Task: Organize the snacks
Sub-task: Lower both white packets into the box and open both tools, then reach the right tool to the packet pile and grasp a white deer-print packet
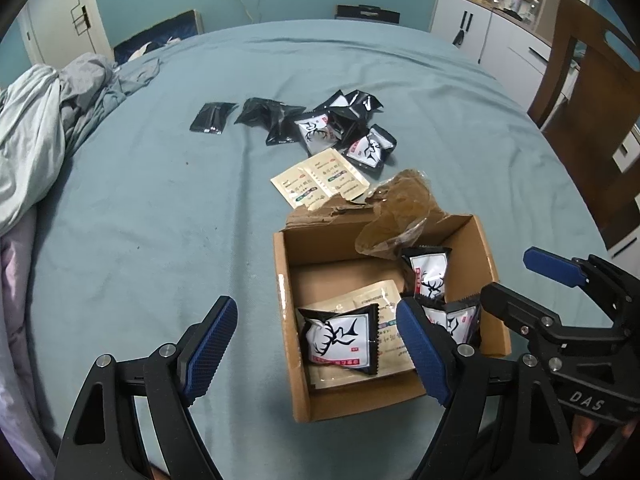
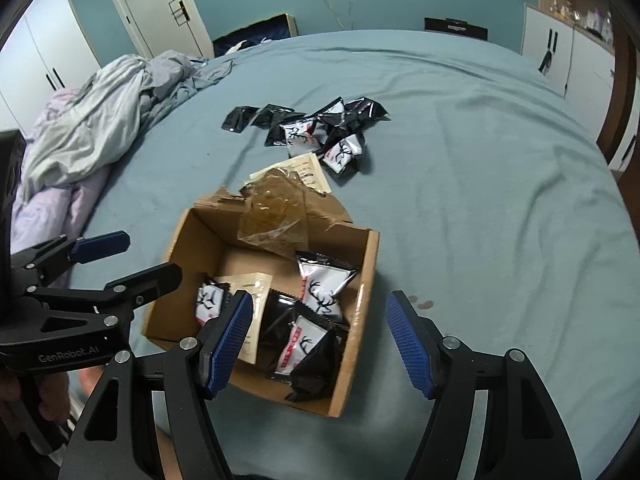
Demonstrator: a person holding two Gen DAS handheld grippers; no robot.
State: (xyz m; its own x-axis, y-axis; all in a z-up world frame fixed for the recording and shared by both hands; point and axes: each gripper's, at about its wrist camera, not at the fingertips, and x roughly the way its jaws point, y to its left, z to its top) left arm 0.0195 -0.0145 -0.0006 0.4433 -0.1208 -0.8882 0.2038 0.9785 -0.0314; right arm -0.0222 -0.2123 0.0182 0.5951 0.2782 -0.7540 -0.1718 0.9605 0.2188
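Both claws hang released and empty over the cardboard box (image 2: 360, 320), the right gripper (image 2: 320, 340) straddling its right wall and the left gripper (image 1: 316, 354) its left wall. A descending finger could clip a wall and tip the light box, or snag the torn flap (image 1: 332, 214). Loose snack packets (image 1: 320, 128) lie beyond it mid-bed, with open sheet around and rumpled bedding (image 1: 48, 128) well left
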